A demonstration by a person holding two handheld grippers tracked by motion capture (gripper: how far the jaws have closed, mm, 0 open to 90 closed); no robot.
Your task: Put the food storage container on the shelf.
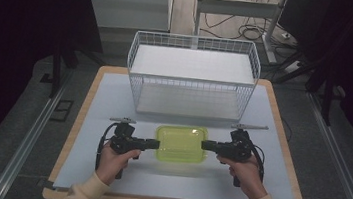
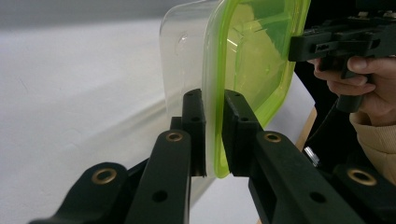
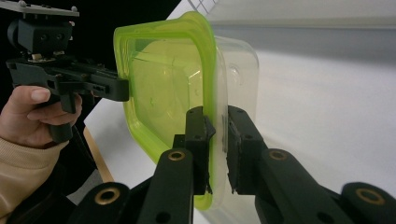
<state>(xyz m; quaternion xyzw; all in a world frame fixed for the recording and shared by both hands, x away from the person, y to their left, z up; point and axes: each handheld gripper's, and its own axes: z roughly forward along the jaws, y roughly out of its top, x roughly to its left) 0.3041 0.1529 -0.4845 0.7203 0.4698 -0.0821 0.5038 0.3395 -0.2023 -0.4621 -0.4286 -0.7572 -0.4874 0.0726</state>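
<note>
Both grippers pinch box rim: left, right | box lower centre, basket above | step, judged: two-handed lift | next: raise level, grips matched

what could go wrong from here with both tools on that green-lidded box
1. Each tool, left and right, pinches just the thin lid rim of the box, so the lid might pop off or the box slip.
2. Held from opposite ends, uneven pulling could twist or tilt it.
3. The wire basket stands close behind; lifting forward may clip its front wall.
</note>
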